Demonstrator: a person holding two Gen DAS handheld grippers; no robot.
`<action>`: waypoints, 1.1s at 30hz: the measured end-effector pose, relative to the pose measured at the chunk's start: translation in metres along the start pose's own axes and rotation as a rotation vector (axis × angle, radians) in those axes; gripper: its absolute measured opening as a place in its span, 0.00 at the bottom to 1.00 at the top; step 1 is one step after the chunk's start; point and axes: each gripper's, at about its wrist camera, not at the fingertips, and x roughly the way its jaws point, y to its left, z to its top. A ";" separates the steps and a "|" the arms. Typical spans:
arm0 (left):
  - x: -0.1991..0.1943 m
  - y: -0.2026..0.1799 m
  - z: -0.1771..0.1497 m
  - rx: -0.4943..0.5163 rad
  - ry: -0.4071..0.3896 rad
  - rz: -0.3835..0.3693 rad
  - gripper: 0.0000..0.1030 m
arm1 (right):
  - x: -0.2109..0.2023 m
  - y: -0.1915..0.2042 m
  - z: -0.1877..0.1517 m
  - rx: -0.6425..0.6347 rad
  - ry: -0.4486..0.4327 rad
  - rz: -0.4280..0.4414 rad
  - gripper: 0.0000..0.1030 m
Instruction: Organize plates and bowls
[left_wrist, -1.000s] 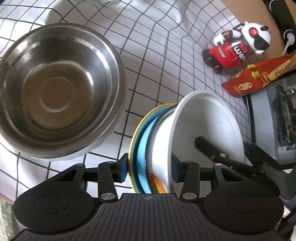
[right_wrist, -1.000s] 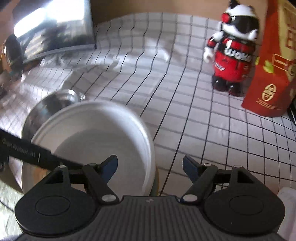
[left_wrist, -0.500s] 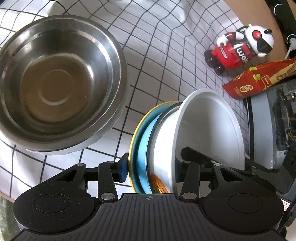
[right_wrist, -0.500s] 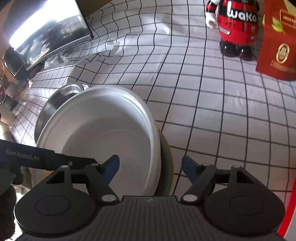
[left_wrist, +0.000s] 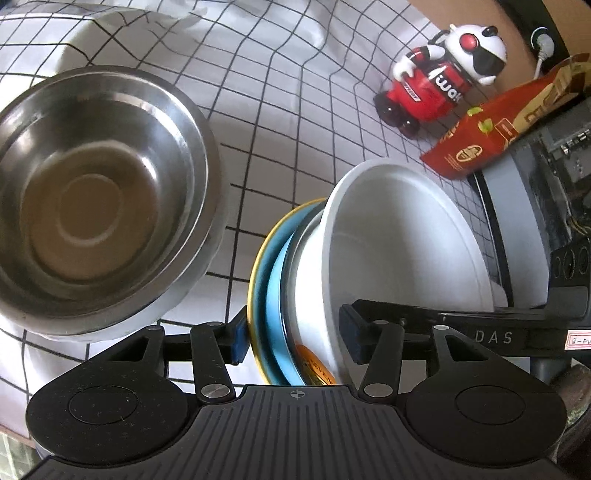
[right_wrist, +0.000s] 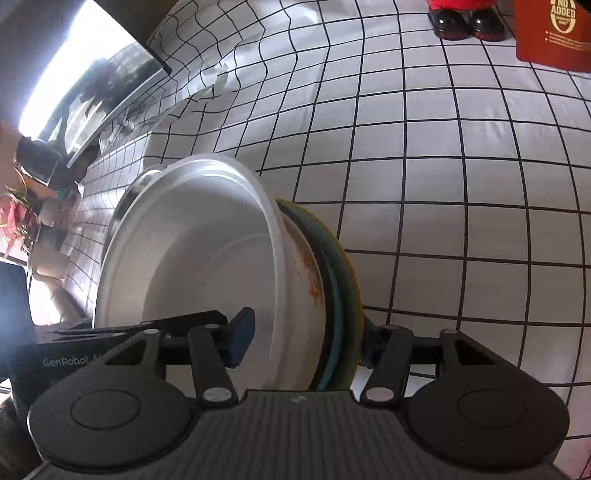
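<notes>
A white bowl (left_wrist: 402, 236) sits nested on a blue plate (left_wrist: 277, 295) and a yellow plate (left_wrist: 258, 266). The stack stands tilted on edge over the checked cloth. My left gripper (left_wrist: 293, 338) straddles its near rim, one pad outside the yellow plate, the other inside the bowl. Its jaws are opening and the outer pad stands just off the plate. My right gripper (right_wrist: 306, 339) straddles the same stack, white bowl (right_wrist: 207, 266) and yellow plate (right_wrist: 351, 280), from the other side. Its jaws are closing, and a gap shows between the inner pad and the bowl.
A big steel bowl (left_wrist: 99, 199) stands upright on the cloth left of the stack. A red and white toy robot (left_wrist: 436, 85) and a red packet (left_wrist: 491, 136) stand at the back right. A grey appliance (left_wrist: 546, 206) borders the right side.
My right gripper came down over the stack's rim, rolled, and narrowed its jaws around bowl and plates. My left gripper's outer pad drew slightly away from the yellow plate.
</notes>
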 end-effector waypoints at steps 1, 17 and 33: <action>0.000 0.000 0.001 0.001 0.006 0.001 0.52 | 0.000 0.000 0.000 -0.001 0.001 -0.001 0.55; -0.004 0.009 0.001 0.018 0.063 -0.008 0.51 | 0.005 0.017 -0.012 -0.047 0.048 -0.012 0.56; -0.001 0.000 -0.002 0.025 0.126 0.017 0.53 | 0.004 0.013 -0.005 -0.043 0.080 -0.018 0.56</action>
